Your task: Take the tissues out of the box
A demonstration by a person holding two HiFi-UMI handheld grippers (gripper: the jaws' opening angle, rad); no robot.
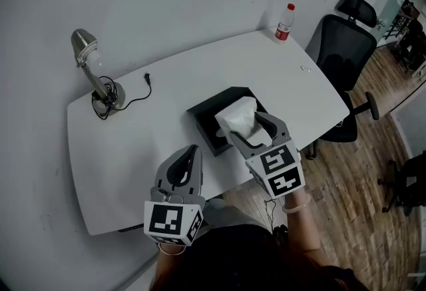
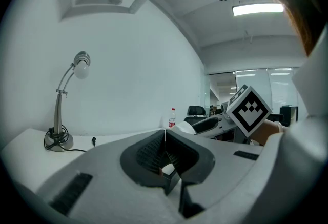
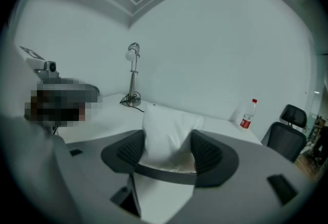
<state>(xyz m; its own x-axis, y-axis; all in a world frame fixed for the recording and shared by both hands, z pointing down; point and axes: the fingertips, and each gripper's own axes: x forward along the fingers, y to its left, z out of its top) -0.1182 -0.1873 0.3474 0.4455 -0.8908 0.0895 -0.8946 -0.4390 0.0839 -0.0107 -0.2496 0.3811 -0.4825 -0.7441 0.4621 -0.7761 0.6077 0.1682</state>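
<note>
The right tool [image 1: 246,124] has its jaws set wide, with a bulky white wad of tissues [image 1: 238,116] filling the gap and touching both pads [image 3: 207,154]. The wad stands up out of the jaws, its long axis running away from the tool. Its lower end trails toward the black box [image 1: 208,120], which lies directly beneath and just ahead. No view shows whether that end has cleared the opening. Judging by this, the coming move is a pull up and away from the box.

The left tool [image 1: 190,153] is closed tip to tip on nothing. It hovers just off the box's near corner, close enough to steady it.

The box sits near the front edge of a pale, bare desk [image 1: 166,83]. A silver lamp [image 1: 93,76] and its cord stand far to the left. A red-labelled bottle [image 1: 285,22] stands at the back corner. Beyond are a black office chair [image 1: 346,50], a wooden floor [image 1: 359,176] and a plain white wall.
</note>
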